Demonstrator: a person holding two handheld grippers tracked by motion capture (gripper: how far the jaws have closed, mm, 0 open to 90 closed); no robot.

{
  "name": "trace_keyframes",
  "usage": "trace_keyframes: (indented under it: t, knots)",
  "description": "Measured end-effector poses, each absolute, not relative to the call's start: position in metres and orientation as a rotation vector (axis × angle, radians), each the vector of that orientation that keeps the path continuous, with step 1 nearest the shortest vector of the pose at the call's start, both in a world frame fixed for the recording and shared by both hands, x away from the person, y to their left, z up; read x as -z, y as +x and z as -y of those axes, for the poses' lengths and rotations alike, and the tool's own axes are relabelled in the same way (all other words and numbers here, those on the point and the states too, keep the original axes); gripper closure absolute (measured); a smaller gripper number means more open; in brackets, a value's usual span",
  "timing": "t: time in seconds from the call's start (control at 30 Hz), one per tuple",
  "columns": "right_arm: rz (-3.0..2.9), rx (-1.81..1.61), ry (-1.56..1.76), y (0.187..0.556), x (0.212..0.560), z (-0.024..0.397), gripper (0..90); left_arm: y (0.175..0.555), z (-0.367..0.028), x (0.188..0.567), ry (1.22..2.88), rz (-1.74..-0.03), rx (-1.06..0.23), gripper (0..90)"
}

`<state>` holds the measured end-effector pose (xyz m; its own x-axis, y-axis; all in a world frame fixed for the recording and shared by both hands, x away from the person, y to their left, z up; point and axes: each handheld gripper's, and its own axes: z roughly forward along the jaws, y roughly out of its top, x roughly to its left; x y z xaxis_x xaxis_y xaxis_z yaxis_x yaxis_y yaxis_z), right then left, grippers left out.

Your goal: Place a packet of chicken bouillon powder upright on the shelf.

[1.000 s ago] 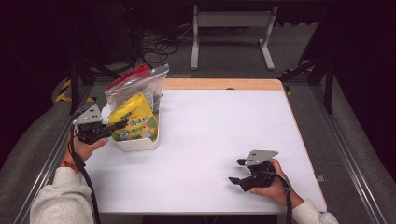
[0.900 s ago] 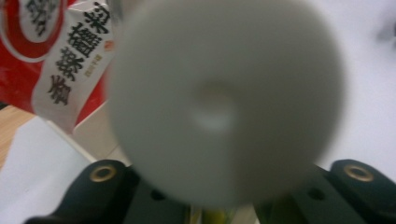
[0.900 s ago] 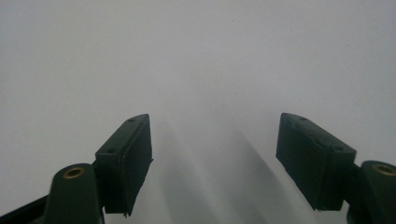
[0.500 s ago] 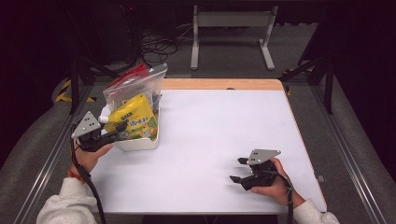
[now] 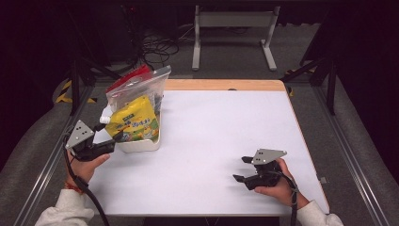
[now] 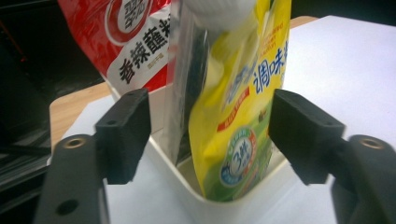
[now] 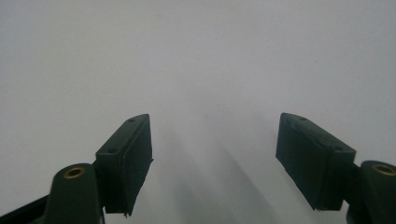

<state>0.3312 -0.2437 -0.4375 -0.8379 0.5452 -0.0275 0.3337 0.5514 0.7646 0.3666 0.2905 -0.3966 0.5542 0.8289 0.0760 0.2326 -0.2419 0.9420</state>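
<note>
High view: the left gripper (image 5: pixel 109 135), jaws apart, sits at the near-left side of a white bin (image 5: pixel 141 143) holding a yellow pouch (image 5: pixel 134 120), a clear bag (image 5: pixel 141 87) and a red packet (image 5: pixel 129 77). The right gripper (image 5: pixel 241 168), jaws apart, rests on the white surface (image 5: pixel 211 127), well apart from the bin.

Left gripper view: the spread jaws flank the yellow pouch (image 6: pixel 243 116) just ahead; the bin (image 6: pixel 224 205) rim lies below, the red packet (image 6: pixel 135 37) beyond-left.

Right gripper view: open jaws over bare surface (image 7: pixel 196 60).
</note>
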Motion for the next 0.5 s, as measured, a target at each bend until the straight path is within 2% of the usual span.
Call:
trace_keyframes:
  t: [0.17,0.5]
  knots:
    - [-2.506,-1.164,0.731,0.331,0.435,0.246,26.5,0.355,-0.291,0.398,1.741,-0.920,-0.741,18.2]
    - [-2.476,-1.158,0.730,0.331,0.431,0.250,24.9,0.335,-0.278,0.411,1.784,-0.932,-0.716,11.0]
